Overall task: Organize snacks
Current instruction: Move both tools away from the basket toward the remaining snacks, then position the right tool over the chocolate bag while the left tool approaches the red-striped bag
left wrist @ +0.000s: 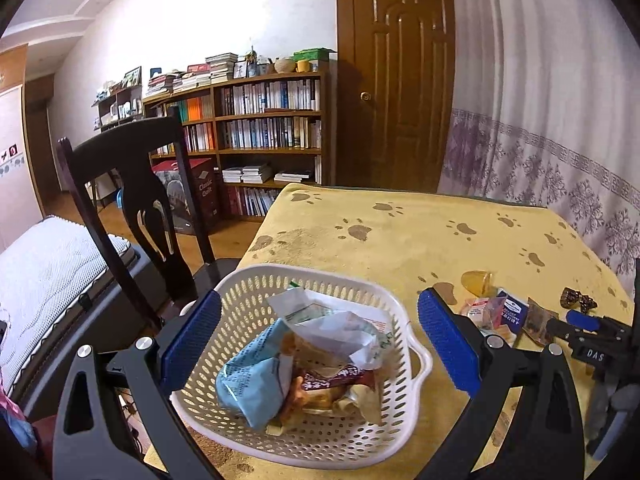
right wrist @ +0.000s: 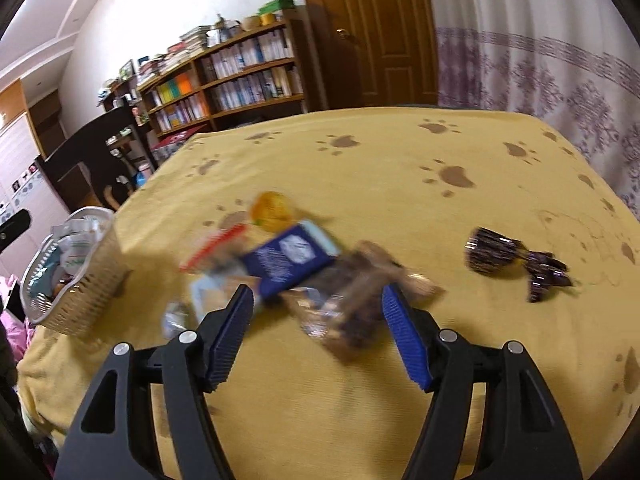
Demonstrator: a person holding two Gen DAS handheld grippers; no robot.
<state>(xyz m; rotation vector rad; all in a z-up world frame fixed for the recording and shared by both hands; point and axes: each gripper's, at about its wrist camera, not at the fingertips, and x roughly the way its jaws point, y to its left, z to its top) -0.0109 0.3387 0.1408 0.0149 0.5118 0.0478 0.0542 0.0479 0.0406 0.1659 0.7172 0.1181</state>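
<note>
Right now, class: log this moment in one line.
left claw: open over basket | right claw: open, empty, near snack pile | stage: sorting unfinished

A white perforated basket (left wrist: pixel 404 364), heaped with crinkled snack packets (left wrist: pixel 280 364), is sitting between the left jaws. A blurred cluster of loose wrapped snacks (right wrist: pixel 292 258) is lying just ahead of the right jaws, with a dark wrapped candy (right wrist: pixel 492 256) resting off to their right.
</note>
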